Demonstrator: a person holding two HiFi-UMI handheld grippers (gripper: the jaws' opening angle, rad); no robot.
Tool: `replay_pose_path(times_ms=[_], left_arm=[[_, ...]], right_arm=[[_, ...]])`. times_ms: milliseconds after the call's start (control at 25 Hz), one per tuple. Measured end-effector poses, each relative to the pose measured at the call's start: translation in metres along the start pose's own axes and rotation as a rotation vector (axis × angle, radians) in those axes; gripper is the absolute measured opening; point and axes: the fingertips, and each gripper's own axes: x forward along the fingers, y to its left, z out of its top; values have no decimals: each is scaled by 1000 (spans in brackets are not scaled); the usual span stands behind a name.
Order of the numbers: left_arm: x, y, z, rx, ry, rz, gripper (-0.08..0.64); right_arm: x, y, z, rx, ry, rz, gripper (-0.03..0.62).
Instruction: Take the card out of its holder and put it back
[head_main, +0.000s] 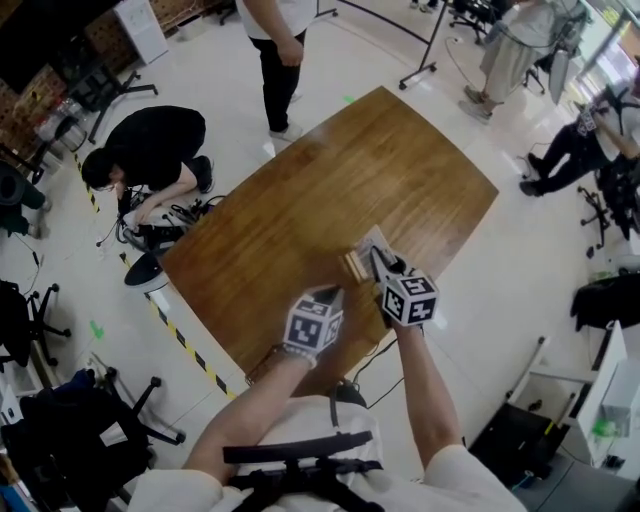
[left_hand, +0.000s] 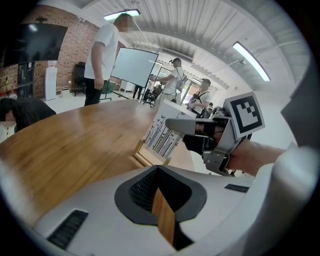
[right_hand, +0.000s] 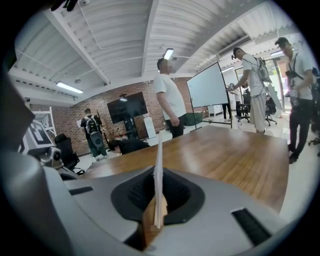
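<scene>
Card (left_hand: 164, 134) pinched at its upper edge in the right tongs (left_hand: 172, 125), tilted, lower edge right at the wooden holder (left_hand: 150, 157); can't tell if it is clear of the slot. Holder sits on the wooden surface (head_main: 330, 190) near its close edge. Left tongs (left_hand: 162, 212) just beside the holder, narrow, nothing between them. People stand and crouch around the surface

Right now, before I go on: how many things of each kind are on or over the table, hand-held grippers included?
card: 1
wooden holder: 1
hand-held grippers: 2 (left hand-held gripper, right hand-held gripper)
Total: 4
</scene>
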Motion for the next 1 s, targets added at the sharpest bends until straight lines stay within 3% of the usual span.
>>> replay_pose_path(times_ms=[600, 1000], left_arm=[[-47, 1, 0, 9, -52, -21, -5], [-118, -12, 8, 79, -132, -77, -5]], right_arm=[[-73, 34, 67, -17, -154, -54, 20], [-160, 86, 66, 101, -284, -138, 20]])
